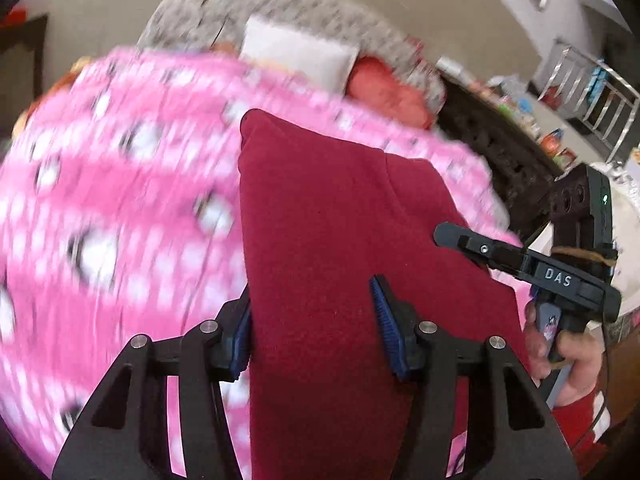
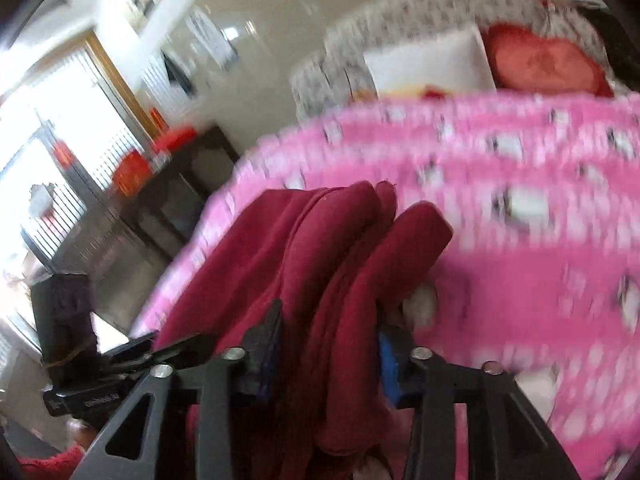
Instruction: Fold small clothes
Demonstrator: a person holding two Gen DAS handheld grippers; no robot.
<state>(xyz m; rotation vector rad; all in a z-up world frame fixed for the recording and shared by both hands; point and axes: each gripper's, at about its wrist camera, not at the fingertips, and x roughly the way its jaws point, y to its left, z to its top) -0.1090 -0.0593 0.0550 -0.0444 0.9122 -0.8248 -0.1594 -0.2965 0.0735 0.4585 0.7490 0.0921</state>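
A dark red garment [image 1: 336, 232] lies folded on the pink patterned blanket [image 1: 120, 184]. My left gripper [image 1: 316, 324] stands open with its blue pads on either side of the garment's near end. The cloth passes between them without being pinched. My right gripper [image 2: 328, 360] is shut on a bunched edge of the same dark red garment [image 2: 320, 248] and lifts it off the pink blanket [image 2: 540, 240]. The right gripper also shows in the left wrist view [image 1: 444, 236] at the garment's right edge.
A grey patterned sofa back [image 1: 280, 4] with a white cushion [image 1: 296, 52] and a red cushion [image 1: 384, 92] lies beyond the blanket. A dark cabinet [image 2: 176, 200] stands to the left in the right wrist view. Cluttered shelves [image 1: 552, 128] are at the right.
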